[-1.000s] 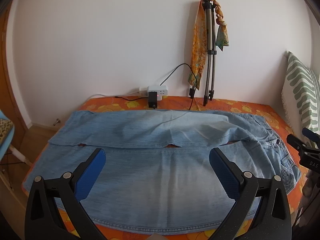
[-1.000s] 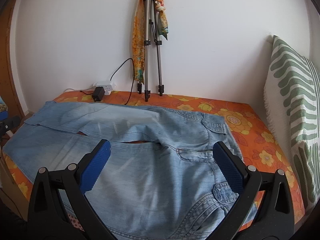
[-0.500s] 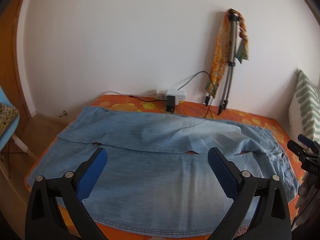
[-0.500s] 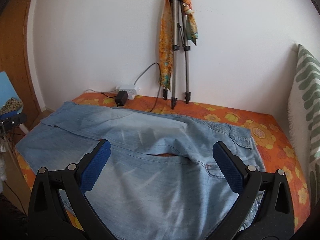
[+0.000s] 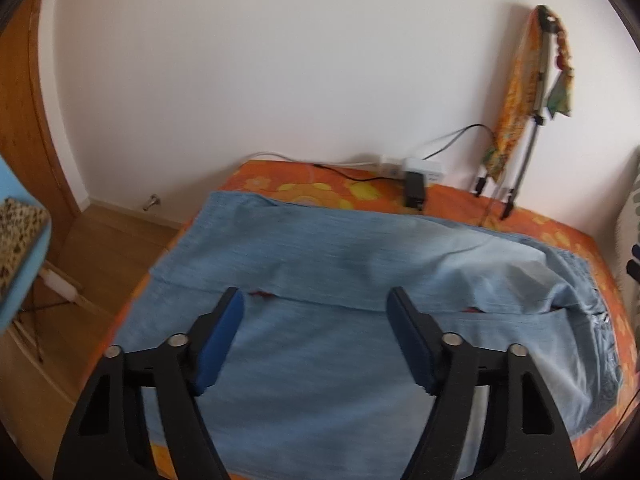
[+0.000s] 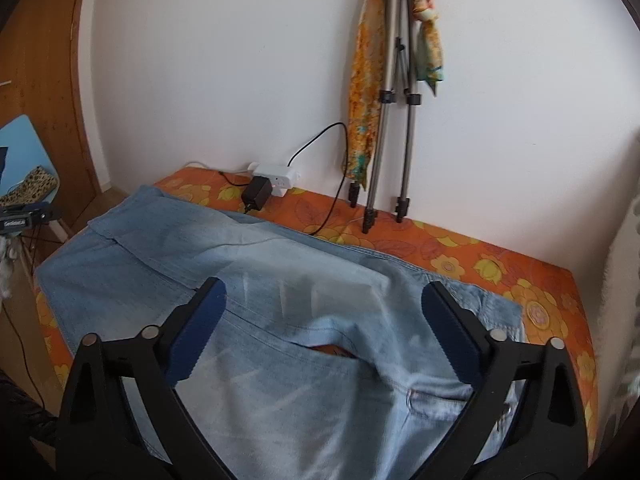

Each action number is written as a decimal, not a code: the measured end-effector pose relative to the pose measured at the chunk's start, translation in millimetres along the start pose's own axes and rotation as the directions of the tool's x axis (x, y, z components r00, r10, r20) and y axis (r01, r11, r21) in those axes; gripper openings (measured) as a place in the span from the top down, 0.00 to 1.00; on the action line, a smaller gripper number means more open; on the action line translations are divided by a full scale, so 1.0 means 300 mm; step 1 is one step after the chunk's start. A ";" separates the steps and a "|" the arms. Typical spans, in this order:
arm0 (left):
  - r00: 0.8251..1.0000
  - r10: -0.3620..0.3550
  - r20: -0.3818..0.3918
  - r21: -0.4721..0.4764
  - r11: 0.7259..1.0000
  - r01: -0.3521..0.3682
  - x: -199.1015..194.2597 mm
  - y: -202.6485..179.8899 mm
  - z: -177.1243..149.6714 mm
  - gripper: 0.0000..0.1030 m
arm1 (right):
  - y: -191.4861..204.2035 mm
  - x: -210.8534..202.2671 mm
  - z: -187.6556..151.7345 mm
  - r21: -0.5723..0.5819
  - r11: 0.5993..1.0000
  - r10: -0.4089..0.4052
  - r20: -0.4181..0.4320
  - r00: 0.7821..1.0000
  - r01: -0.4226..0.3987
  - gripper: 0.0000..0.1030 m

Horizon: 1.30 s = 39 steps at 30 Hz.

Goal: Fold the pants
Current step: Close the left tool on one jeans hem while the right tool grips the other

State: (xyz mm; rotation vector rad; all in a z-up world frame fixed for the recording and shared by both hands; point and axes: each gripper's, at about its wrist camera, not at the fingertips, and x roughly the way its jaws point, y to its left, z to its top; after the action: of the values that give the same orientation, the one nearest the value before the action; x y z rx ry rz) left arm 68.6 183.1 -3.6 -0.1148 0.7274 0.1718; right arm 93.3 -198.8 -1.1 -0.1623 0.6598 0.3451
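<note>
Light blue denim pants (image 5: 320, 264) lie spread flat on the orange flowered bed cover (image 5: 304, 184), legs to the left, waist to the right. They also show in the right wrist view (image 6: 280, 300). A slit of orange cover shows between the two legs. My left gripper (image 5: 316, 312) is open and empty, held above the near leg. My right gripper (image 6: 324, 304) is open and empty, held above the crotch area. Neither touches the cloth.
A white power strip (image 6: 276, 174) with a black adapter (image 6: 256, 196) lies at the wall. A tripod (image 6: 392, 92) draped with an orange scarf leans there. A blue chair (image 5: 20, 264) stands left of the bed. A green patterned pillow (image 5: 632, 216) is at the right.
Both grippers have swung to the left and risen; the tripod has shifted right in both views. The left gripper's jaws have narrowed a little. The pants have not moved.
</note>
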 end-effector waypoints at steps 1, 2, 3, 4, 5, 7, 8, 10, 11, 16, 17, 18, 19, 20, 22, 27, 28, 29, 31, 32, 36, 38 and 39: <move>1.000 -0.003 -0.013 -0.009 1.000 0.003 0.018 0.021 0.023 0.37 | -0.005 0.022 0.023 -0.009 1.000 0.013 -0.011 1.000 -0.013 0.06; 0.999 -0.009 -0.033 -0.028 1.000 0.008 0.043 0.049 0.054 0.38 | -0.005 0.040 0.040 -0.019 1.000 0.020 -0.017 1.000 -0.020 0.06; 0.999 -0.016 -0.045 -0.041 0.999 0.014 0.062 0.070 0.075 0.38 | -0.006 0.065 0.062 -0.038 0.999 0.025 -0.025 0.999 -0.026 0.07; 0.998 -0.019 -0.058 -0.053 0.998 0.016 0.083 0.090 0.098 0.40 | -0.003 0.085 0.077 -0.054 0.998 0.026 -0.029 0.999 -0.028 0.08; 0.998 -0.014 -0.067 -0.070 0.998 0.010 0.103 0.110 0.121 0.41 | 0.003 0.105 0.090 -0.071 0.997 0.028 -0.034 0.999 -0.030 0.11; 0.996 -0.011 -0.086 -0.103 0.995 0.002 0.151 0.147 0.171 0.42 | 0.008 0.167 0.123 -0.105 0.993 0.042 -0.057 0.997 -0.048 0.18; 0.995 -0.014 -0.102 -0.121 0.993 0.002 0.185 0.166 0.201 0.43 | 0.013 0.196 0.133 -0.115 0.992 0.049 -0.069 0.996 -0.056 0.19; 0.992 -0.017 -0.124 -0.142 0.990 -0.001 0.234 0.200 0.242 0.44 | 0.017 0.273 0.157 -0.129 0.988 0.066 -0.100 0.993 -0.079 0.21; 0.990 -0.007 -0.138 -0.158 0.987 -0.015 0.272 0.218 0.271 0.45 | 0.020 0.309 0.164 -0.138 0.987 0.067 -0.115 0.991 -0.082 0.24; 0.981 0.018 -0.192 -0.224 0.973 -0.062 0.439 0.300 0.360 0.46 | 0.049 0.502 0.178 -0.206 0.972 0.069 -0.199 0.978 -0.111 0.32; 0.979 0.016 -0.204 -0.240 0.969 -0.066 0.476 0.316 0.370 0.46 | 0.049 0.534 0.176 -0.214 0.970 0.070 -0.213 0.974 -0.116 0.35; 0.976 0.013 -0.219 -0.259 0.963 -0.071 0.518 0.339 0.381 0.46 | 0.047 0.576 0.174 -0.218 0.968 0.076 -0.233 0.970 -0.128 0.38; 0.973 0.010 -0.229 -0.274 0.959 -0.075 0.551 0.351 0.388 0.46 | 0.045 0.607 0.174 -0.216 0.967 0.082 -0.248 0.965 -0.138 0.39; 0.969 0.008 -0.246 -0.291 0.953 -0.081 0.599 0.366 0.394 0.46 | 0.042 0.641 0.175 -0.215 0.966 0.086 -0.263 0.961 -0.146 0.41; 0.963 0.007 -0.268 -0.310 0.946 -0.093 0.672 0.382 0.405 0.46 | 0.039 0.696 0.178 -0.218 0.964 0.089 -0.279 0.956 -0.154 0.41; 0.948 -0.004 -0.318 -0.356 0.927 -0.115 0.844 0.422 0.426 0.46 | 0.049 0.820 0.188 -0.242 0.949 0.117 -0.321 0.940 -0.201 0.41; 0.945 -0.004 -0.326 -0.364 0.923 -0.122 0.876 0.429 0.428 0.46 | 0.057 0.847 0.189 -0.255 0.945 0.115 -0.333 0.936 -0.206 0.41; 0.944 -0.005 -0.330 -0.371 0.920 -0.124 0.901 0.435 0.430 0.46 | 0.064 0.875 0.188 -0.270 0.939 0.111 -0.345 0.932 -0.212 0.41; 0.938 0.007 -0.347 -0.373 0.916 -0.145 0.959 0.448 0.438 0.46 | 0.075 0.915 0.186 -0.287 0.930 0.114 -0.365 0.924 -0.228 0.41; 0.935 0.015 -0.353 -0.376 0.913 -0.157 0.985 0.455 0.443 0.46 | 0.080 0.933 0.184 -0.295 0.926 0.115 -0.373 0.921 -0.235 0.41; 0.931 0.026 -0.364 -0.422 0.886 -0.190 1.064 0.498 0.452 0.46 | 0.093 0.999 0.174 -0.317 0.909 0.128 -0.402 0.907 -0.269 0.41; 0.924 0.031 -0.381 -0.439 0.874 -0.210 1.102 0.510 0.450 0.46 | 0.102 1.029 0.170 -0.329 0.901 0.130 -0.413 0.901 -0.281 0.41; 0.921 0.028 -0.389 -0.444 0.870 -0.214 1.116 0.514 0.448 0.46 | 0.104 1.039 0.167 -0.335 0.898 0.132 -0.418 0.899 -0.287 0.41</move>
State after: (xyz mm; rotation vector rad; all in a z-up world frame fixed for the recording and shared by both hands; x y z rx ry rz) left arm 371.7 394.9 -135.0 -0.5920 1.0633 0.4642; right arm 340.2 -75.3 -157.8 -0.5538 1.0009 0.6692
